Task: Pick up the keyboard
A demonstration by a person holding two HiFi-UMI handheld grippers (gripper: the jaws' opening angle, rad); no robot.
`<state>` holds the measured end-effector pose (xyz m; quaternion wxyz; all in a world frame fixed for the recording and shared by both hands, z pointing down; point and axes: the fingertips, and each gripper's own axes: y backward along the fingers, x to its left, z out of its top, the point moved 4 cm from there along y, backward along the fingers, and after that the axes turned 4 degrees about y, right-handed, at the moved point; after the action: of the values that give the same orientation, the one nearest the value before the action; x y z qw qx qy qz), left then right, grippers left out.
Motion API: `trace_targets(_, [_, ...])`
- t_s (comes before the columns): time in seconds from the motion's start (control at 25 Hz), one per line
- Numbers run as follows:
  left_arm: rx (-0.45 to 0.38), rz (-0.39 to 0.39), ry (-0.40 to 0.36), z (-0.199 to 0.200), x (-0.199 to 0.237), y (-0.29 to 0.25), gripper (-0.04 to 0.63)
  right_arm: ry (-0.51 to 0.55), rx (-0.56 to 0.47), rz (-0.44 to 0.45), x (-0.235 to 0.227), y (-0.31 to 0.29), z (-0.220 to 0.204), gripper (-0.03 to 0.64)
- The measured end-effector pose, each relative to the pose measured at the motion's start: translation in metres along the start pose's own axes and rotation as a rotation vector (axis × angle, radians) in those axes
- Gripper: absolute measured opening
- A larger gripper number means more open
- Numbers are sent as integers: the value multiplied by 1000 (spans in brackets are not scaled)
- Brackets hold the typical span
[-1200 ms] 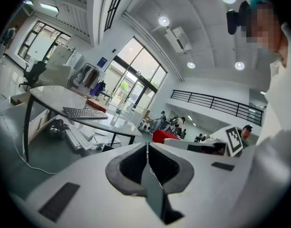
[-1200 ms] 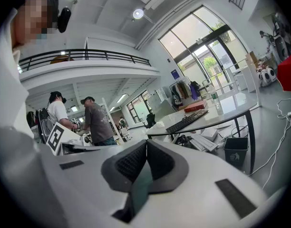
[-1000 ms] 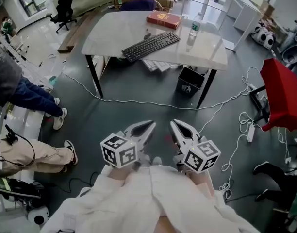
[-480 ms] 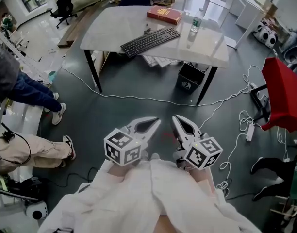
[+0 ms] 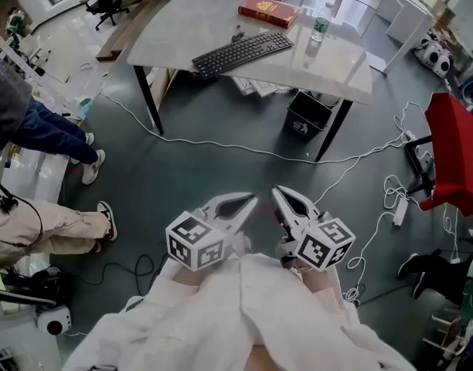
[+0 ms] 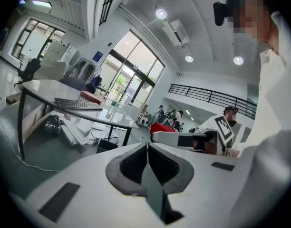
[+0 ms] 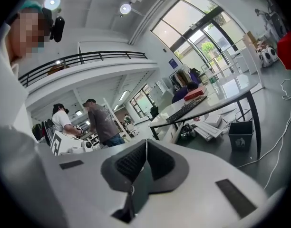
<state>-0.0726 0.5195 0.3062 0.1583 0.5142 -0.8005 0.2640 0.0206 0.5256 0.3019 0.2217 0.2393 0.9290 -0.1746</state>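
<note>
Keyboard (image 5: 243, 53) is seen on worktop (image 5: 175, 29), upper centre of frame, well apart from left gripper (image 5: 250, 201) and right gripper (image 5: 277, 193); both jaws closed, empty. Risk judged: floor cable (image 5: 221, 147) snagged on approach; bottle (image 5: 317, 34) knocked beside keyboard.

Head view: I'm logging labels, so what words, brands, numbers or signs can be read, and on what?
Nothing reads clearly.
Red book: gold cover print, too small.
Bottle: label blurred.
Bin: white mark, too small.
Left gripper, right gripper: square patterns only, no words.
</note>
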Motion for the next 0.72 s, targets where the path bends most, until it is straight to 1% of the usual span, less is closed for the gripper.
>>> trace_targets(0.16, [5,3,25,8,11,-16,21,-3,11,-5,-19,-12,11,32])
trace_targets(0.36, [2,17,37,27,40,-41,21,8,23,9,-40,-40,28,32])
trace_targets(0.48, [-7,14,46,50,61,-57,21,24,33,10,-53,-61,45,32])
trace_targets(0.72, [-8,13,33,107,117,-93,21,49,5,-10,-90,-119,93,32])
